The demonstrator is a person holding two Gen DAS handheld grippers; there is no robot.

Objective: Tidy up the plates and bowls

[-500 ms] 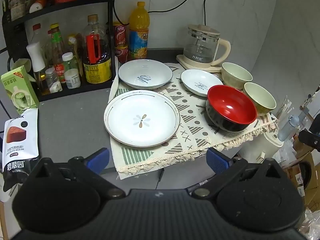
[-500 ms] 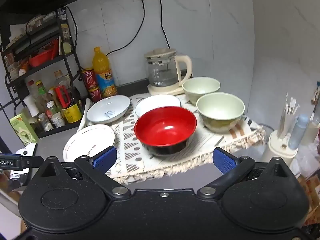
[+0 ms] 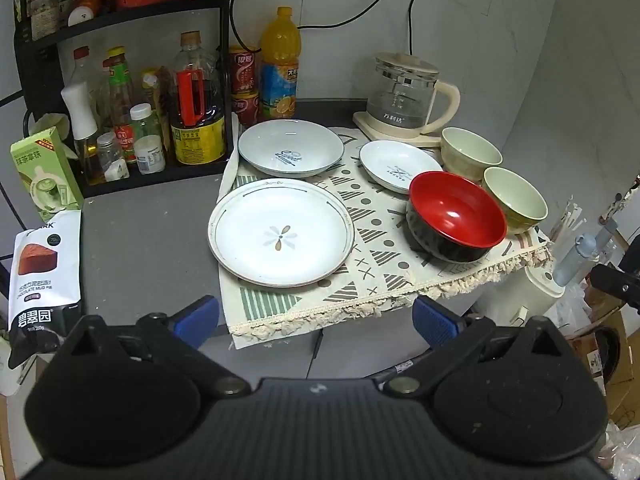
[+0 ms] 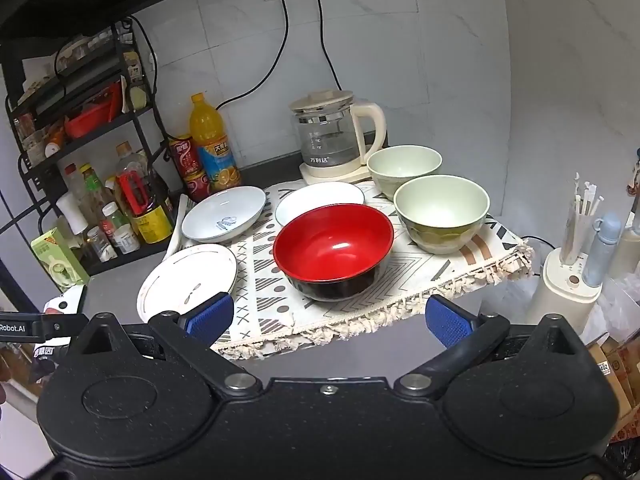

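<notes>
A patterned cloth bears the dishes. A large flat white plate lies at its front left, a deep white plate behind it, a small white plate further right. A red and black bowl stands at the front right, with two pale green bowls behind it. In the right wrist view the red bowl is central, the green bowls to its right. My left gripper and right gripper are both open and empty, short of the cloth's front edge.
A black rack of bottles and jars stands at the left. An orange drink bottle and a glass kettle stand at the back wall. Snack packets lie at the counter's left edge. A white appliance with straws stands right of the counter.
Both grippers have hardly moved; the views are nearly the same and no dish has shifted.
</notes>
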